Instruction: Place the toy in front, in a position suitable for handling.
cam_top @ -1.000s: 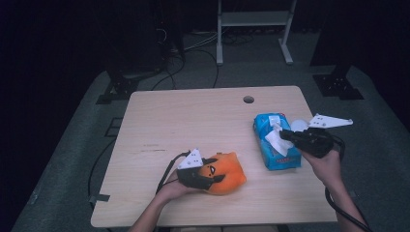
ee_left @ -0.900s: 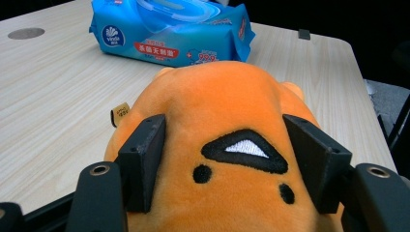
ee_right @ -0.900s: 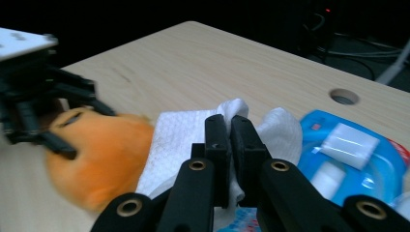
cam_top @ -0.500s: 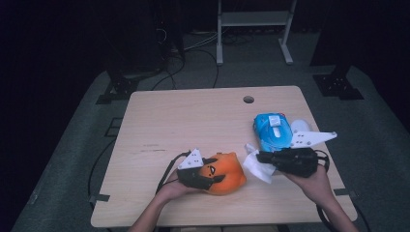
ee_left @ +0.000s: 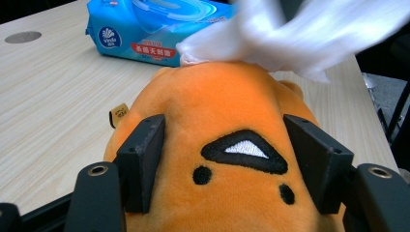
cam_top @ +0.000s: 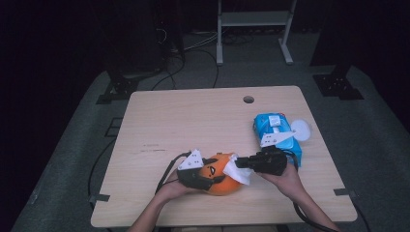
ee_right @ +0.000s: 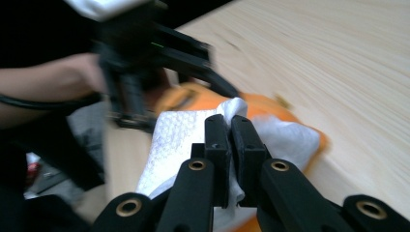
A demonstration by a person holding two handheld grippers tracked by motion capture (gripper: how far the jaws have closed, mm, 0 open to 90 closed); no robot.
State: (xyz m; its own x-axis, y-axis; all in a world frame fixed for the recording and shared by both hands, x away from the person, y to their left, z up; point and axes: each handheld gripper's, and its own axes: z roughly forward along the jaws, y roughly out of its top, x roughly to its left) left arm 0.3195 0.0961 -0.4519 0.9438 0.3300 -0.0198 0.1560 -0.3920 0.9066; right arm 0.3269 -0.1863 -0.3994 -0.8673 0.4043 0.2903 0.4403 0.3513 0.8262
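1. The table is a pale wood-grain rectangle with a small round hole near its far edge; most of the top is bare.
2. It stands on grey floor covering in a dark room (the background is close to black), with the black feet of stands at the far left and far right.
3. A white metal frame stands behind the table, and loose cables run over the floor near it.
4. The orange plush toy lies on the table near the front edge, roughly in the middle; the left gripper view shows its embroidered black-and-white mark and two dark dots.
5. The left gripper clasps the toy from the person's left, its two black jaws pressing into the plush on either side.
6. The right gripper has its jaws pinched tight on a white wipe; the right gripper view shows the sheet squeezed between the pads.
7. The wipe hangs from those jaws and lies against the top of the toy on its right side, touching the plush.
8. A blue pack of wipes lies flat towards the right edge of the table, just beyond the right hand, with a white round lid beside it.
9. Both forearms come in from the front edge, and a black cable trails from the left gripper across the table.
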